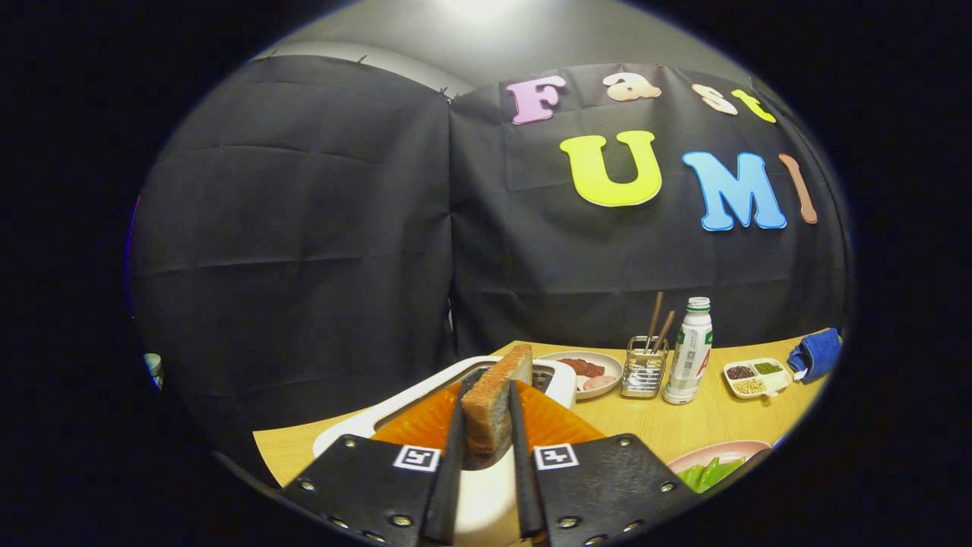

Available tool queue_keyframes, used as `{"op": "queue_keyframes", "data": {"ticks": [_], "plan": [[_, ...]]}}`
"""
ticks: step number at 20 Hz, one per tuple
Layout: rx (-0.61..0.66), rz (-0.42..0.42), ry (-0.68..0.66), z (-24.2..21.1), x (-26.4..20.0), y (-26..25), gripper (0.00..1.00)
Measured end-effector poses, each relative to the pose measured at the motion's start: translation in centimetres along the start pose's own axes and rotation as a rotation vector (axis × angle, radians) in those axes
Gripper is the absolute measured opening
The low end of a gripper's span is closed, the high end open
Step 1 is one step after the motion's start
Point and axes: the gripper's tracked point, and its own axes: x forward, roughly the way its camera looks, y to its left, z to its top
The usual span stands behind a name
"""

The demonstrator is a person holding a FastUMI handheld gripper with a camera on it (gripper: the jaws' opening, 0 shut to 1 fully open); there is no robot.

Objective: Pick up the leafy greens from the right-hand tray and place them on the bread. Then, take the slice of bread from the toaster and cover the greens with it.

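surface (706,425): light wood, carries everything; near part hidden behind the gripper body.
toaster (558,380): white, just ahead of the fingers; front mostly hidden by the bread and an orange patch, can't tell what that patch is.
gripper (486,456): jaws narrow, both fingers pressing the flanks of the bread slice (493,403); slice upright, raised in front of the toaster slot, lower end hidden between the fingers.
leafy greens (706,472): on a pink tray (721,453) right of the fingers, cut off, only part of it seen.
bottle (689,353): white, green cap, upright, beyond the tray.
blue cloth (816,353): bunched at the far right, partly cut off.
plate (588,372): behind the toaster, reddish food, hard to make out.
chopstick holder (644,368): metal, between plate and bottle, two sticks in it.
divided dish (755,377): small, three compartments of grains or beans, too small to tell.
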Motion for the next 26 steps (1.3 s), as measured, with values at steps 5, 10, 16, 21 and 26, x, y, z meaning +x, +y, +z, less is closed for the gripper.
{"op": "queue_keyframes", "data": {"ticks": [5,10,16,21,26], "plan": [[0.029,0.036,-0.021,1.2,-0.7,0.4,0.09],[0.085,0.072,-0.104,4.9,-2.6,-0.1,0.09],[0.141,0.092,-0.151,6.9,-4.6,-1.2,0.09],[0.127,0.073,-0.175,7.6,-6.6,-3.0,0.09],[0.062,-0.039,-0.184,7.2,-9.6,-8.1,0.09]]}}
